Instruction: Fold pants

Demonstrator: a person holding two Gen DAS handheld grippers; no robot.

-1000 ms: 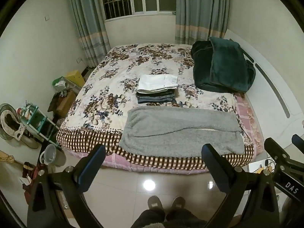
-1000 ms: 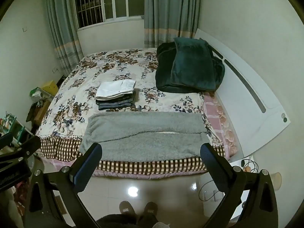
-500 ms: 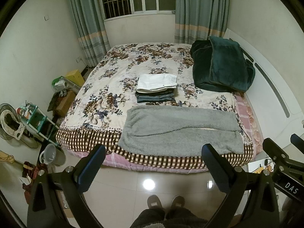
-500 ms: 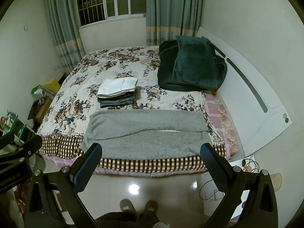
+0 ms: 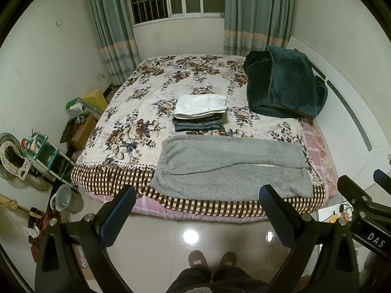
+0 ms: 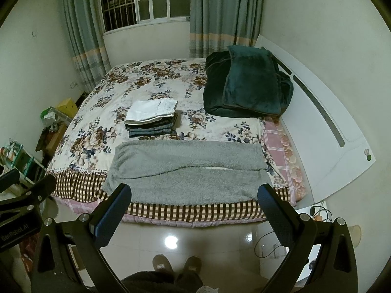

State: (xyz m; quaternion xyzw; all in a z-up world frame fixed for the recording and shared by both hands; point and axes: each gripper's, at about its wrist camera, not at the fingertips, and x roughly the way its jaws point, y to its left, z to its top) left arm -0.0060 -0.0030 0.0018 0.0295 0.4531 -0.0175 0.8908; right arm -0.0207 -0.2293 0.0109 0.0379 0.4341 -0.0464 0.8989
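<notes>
A: Pants?
B: Fluffy grey fleece pants (image 5: pixel 229 168) lie flat along the floral-quilted bed's (image 5: pixel 136 112) near edge.
A: Grippers?
B: Left gripper (image 5: pixel 198 210) and right gripper (image 6: pixel 194 210): fingers spread wide, holding nothing, over the floor.

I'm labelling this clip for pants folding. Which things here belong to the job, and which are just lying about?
Job:
- grey pants, spread flat at the bed's near edge
- folded stack behind them
- left gripper and right gripper, both open, over the floor

Lying about:
- green blanket
- bucket
- teal rack
- yellow box
</notes>
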